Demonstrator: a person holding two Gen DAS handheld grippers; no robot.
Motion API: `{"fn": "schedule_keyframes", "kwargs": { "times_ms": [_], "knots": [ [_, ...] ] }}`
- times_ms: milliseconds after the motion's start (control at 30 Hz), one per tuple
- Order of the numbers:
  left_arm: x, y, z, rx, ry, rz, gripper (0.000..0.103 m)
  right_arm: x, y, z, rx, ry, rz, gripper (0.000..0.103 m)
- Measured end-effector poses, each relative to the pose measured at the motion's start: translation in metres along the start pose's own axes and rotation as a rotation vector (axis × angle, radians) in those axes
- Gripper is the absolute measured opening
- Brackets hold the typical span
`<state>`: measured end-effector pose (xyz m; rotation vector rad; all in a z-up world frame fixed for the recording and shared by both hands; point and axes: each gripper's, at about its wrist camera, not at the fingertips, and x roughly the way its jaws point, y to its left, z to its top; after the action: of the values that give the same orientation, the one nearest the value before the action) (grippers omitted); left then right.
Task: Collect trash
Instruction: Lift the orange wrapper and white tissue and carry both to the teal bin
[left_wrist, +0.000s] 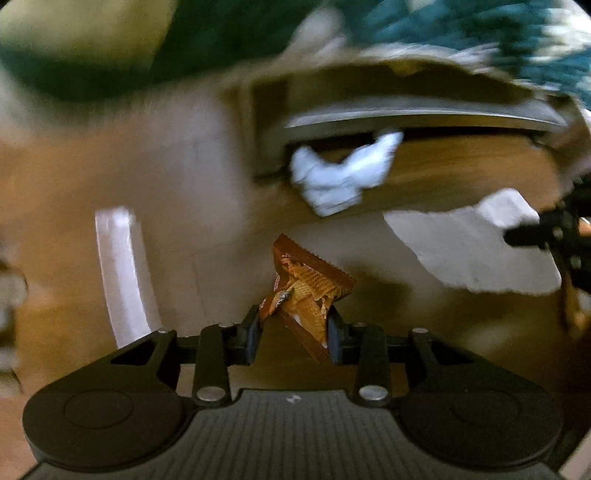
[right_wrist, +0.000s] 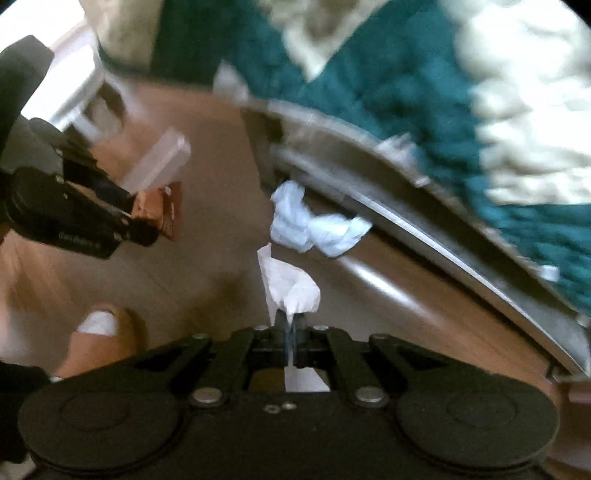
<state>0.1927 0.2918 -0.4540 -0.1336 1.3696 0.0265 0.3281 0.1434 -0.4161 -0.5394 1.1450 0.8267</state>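
My left gripper (left_wrist: 293, 326) is shut on a brown snack wrapper (left_wrist: 306, 288) and holds it above the wooden floor. It also shows in the right wrist view (right_wrist: 138, 218) at the left, with the wrapper (right_wrist: 162, 210) in its tips. My right gripper (right_wrist: 291, 328) is shut on a white paper tissue (right_wrist: 290, 284); this tissue shows in the left wrist view (left_wrist: 476, 247) at the right. A crumpled pale blue tissue (left_wrist: 340, 173) (right_wrist: 314, 225) lies on the floor against a metal rail. Both views are blurred.
A curved metal rail (right_wrist: 424, 229) (left_wrist: 417, 120) runs under a teal and cream quilted cover (right_wrist: 424, 74). A clear plastic piece (right_wrist: 159, 162) lies on the floor at the left. A foot in a tan shoe (right_wrist: 99, 336) stands at the lower left.
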Motion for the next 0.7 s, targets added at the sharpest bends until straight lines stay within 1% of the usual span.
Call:
{"fn": "schedule_keyframes", "kwargs": {
  "times_ms": [167, 233, 367, 467, 567, 700],
  "knots": [
    [-0.075, -0.028, 0.016, 0.108, -0.11, -0.048, 0.034, -0.09, -0.011, -0.002, 0.089, -0.117, -0.002, 0.002],
    [-0.103, -0.042, 0.024, 0.155, -0.152, -0.051, 0.034, -0.126, -0.016, -0.004, 0.129, -0.164, 0.001, 0.002],
    [-0.171, -0.072, 0.039, 0.213, -0.245, -0.055, 0.034, -0.201, -0.028, -0.011, 0.177, -0.253, -0.007, 0.002],
    [-0.223, -0.098, 0.046, 0.224, -0.313, -0.064, 0.034, -0.256, -0.033, -0.018, 0.209, -0.33, -0.028, 0.002],
    [-0.268, -0.124, 0.048, 0.229, -0.371, -0.055, 0.035, -0.308, -0.038, -0.032, 0.236, -0.403, -0.05, 0.002],
    [-0.317, -0.156, 0.046, 0.208, -0.44, -0.056, 0.035, -0.37, -0.042, -0.054, 0.251, -0.487, -0.091, 0.002]
  ]
}}
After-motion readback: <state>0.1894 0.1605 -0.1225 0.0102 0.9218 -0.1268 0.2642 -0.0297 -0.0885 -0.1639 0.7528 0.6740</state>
